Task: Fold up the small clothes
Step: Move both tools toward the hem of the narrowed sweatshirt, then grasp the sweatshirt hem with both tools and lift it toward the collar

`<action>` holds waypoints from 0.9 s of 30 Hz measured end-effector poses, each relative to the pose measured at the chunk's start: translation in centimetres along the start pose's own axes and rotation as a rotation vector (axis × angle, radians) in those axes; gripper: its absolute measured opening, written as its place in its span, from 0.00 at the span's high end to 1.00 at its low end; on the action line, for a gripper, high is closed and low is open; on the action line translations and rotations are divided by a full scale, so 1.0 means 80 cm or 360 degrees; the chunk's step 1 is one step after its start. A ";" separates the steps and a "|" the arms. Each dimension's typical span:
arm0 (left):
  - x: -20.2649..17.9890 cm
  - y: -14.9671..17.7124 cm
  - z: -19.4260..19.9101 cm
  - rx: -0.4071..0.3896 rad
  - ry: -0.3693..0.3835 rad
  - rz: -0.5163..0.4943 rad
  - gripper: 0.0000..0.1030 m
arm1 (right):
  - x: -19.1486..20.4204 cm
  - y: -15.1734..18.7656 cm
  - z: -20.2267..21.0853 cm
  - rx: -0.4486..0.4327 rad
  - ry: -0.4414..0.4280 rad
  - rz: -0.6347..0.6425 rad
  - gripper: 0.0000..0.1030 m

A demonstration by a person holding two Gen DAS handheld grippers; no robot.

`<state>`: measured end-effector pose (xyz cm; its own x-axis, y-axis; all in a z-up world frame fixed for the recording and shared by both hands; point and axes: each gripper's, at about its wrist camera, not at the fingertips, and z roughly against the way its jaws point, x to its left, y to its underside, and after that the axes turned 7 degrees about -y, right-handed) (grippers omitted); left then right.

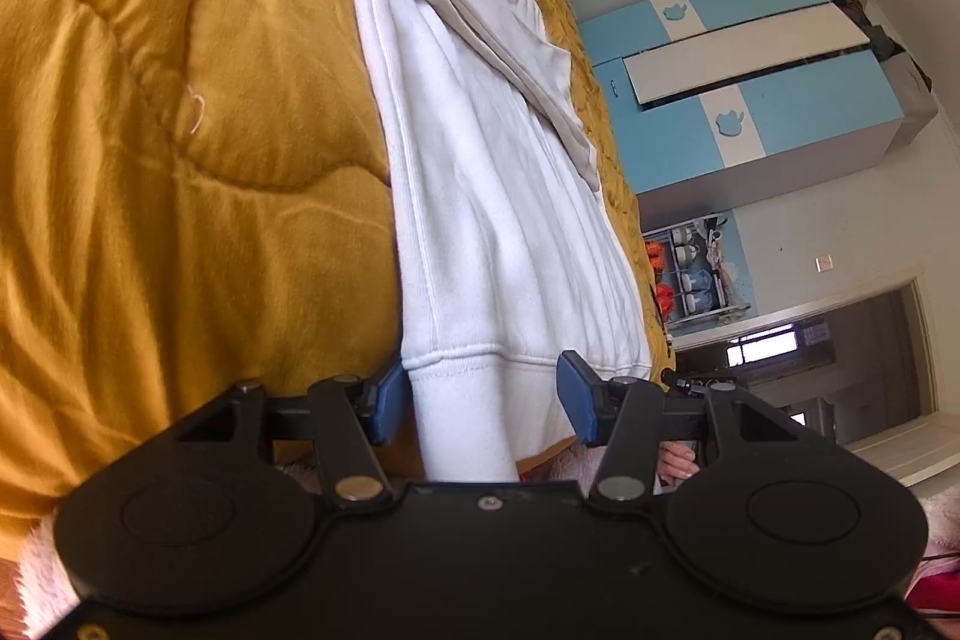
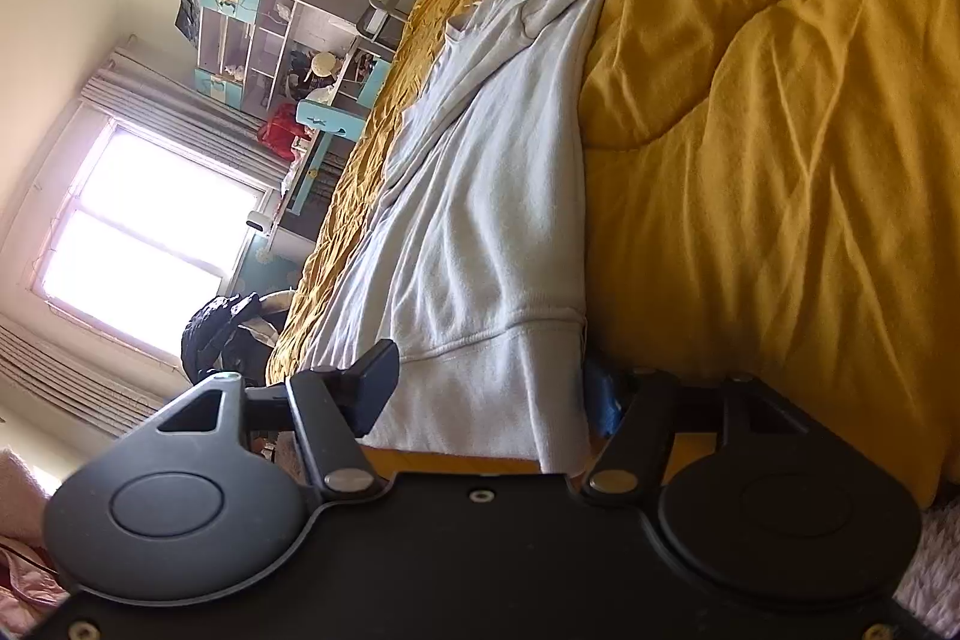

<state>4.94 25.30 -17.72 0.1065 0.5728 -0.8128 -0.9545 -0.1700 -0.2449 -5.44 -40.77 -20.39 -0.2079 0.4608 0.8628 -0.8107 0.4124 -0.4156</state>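
Note:
A white sweatshirt point(image 1: 480, 172) lies folded lengthwise on the mustard quilt point(image 1: 150, 130), its ribbed hem nearest me. My left gripper point(image 1: 483, 406) is open, its blue pads either side of the hem band, not closed on it. In the right wrist view the same sweatshirt point(image 2: 480, 232) stretches away over the quilt point(image 2: 780, 160). My right gripper point(image 2: 489, 394) is open around the hem band; its right pad is mostly hidden behind the cloth.
A blue and white wardrobe point(image 1: 756, 88) and a shelf of toys point(image 1: 690, 274) stand beyond the bed's edge. A bright window point(image 2: 144, 232), a blue desk with shelves point(image 2: 288, 58) and a dark bag point(image 2: 228, 328) lie on the other side.

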 end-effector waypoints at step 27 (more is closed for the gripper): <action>-0.043 0.015 0.028 -0.0319 0.0028 0.0200 0.99 | 0.017 -0.014 0.010 -0.0227 -0.0332 0.0038 0.91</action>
<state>2.78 24.91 -14.01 -0.0034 0.5231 -0.8522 -0.8863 -0.3963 -0.2397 -5.29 -41.25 -18.55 -0.3464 0.3059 0.8868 -0.7219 0.5168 -0.4603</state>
